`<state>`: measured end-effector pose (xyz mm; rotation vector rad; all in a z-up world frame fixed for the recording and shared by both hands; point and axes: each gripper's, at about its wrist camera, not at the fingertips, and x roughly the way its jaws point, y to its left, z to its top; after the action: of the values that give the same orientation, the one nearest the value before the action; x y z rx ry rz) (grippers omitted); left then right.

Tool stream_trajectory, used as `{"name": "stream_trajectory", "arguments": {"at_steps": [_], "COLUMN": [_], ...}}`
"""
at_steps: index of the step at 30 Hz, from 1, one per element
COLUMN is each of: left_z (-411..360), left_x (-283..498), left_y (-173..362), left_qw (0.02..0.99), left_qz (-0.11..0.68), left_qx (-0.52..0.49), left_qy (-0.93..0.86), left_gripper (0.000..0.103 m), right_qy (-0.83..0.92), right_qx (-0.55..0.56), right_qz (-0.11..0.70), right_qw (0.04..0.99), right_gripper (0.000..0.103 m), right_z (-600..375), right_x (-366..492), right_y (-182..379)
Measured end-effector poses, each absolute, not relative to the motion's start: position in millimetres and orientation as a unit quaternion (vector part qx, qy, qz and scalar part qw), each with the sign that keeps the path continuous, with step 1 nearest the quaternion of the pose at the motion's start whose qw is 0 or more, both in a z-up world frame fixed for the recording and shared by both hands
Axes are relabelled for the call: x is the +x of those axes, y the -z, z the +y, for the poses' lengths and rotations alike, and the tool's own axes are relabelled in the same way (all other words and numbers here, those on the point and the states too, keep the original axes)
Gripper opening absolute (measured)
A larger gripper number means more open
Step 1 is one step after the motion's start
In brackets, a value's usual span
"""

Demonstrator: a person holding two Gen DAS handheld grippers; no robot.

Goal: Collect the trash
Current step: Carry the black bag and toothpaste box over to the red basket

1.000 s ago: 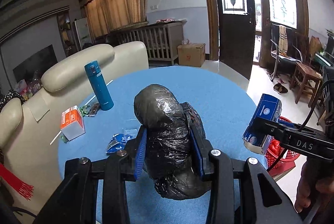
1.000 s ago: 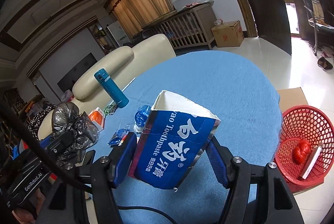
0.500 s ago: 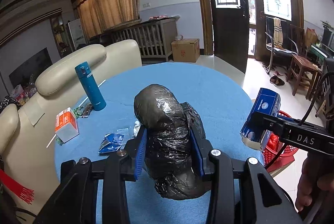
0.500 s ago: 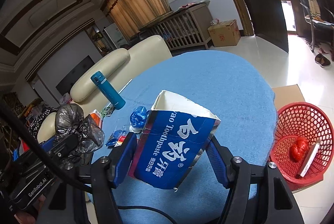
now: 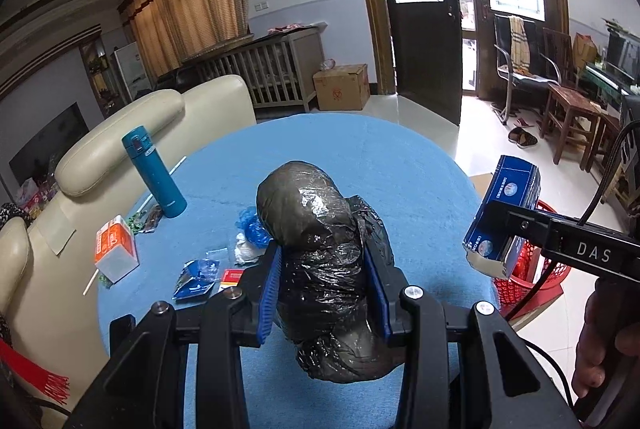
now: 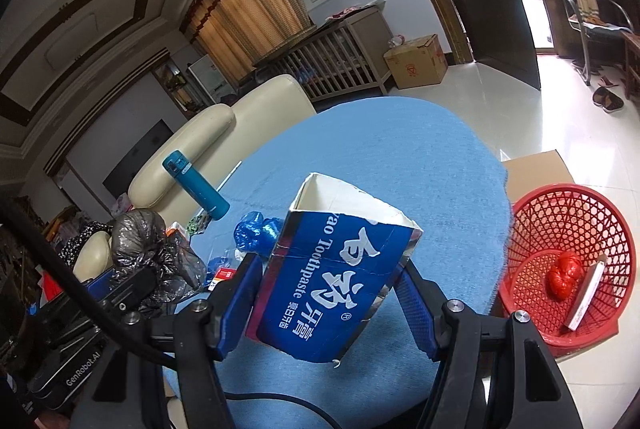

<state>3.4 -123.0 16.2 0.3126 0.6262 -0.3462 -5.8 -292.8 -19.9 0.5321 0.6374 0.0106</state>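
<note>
My left fingers [image 5: 324,283] clench the black bag [image 5: 320,249], my right [image 6: 328,293] grasp the toothpaste box [image 6: 332,281] — both should swing low over the red basket [image 6: 568,229] at three o'clock before releasing.

Left wrist view: camera sits just behind the left claw [image 5: 324,285], angled down across the blue round surface [image 5: 400,165] toward the dark door [image 5: 420,13]; very close to its own fingers. Right wrist view: same mounting behind the right claw [image 6: 328,293], tilted down, facing the surface [image 6: 400,149] and the red basket [image 6: 560,213] on the floor beyond its edge. Shared: surface, teal flask [image 5: 154,171] [image 6: 196,185], cream sofa [image 5: 120,137] [image 6: 208,133], cardboard box [image 5: 342,87] [image 6: 416,61]; each view catches the other claw at its frame edge.
</note>
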Motion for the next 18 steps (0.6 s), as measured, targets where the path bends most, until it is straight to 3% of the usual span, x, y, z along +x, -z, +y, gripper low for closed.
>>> {"name": "stream_trajectory", "arguments": {"at_steps": [18], "left_z": [-161], "left_x": [6], "left_y": [-6], "left_qw": [0.908], "left_qz": [0.318], "left_qx": [0.190], "left_qy": [0.197], "left_gripper": [0.041], "right_qy": [0.029], "right_qx": [0.290], "right_qz": [0.307], "right_qw": [0.906], "right_gripper": [0.070], "right_z": [-328], "right_x": [-17], "right_y": [35]}}
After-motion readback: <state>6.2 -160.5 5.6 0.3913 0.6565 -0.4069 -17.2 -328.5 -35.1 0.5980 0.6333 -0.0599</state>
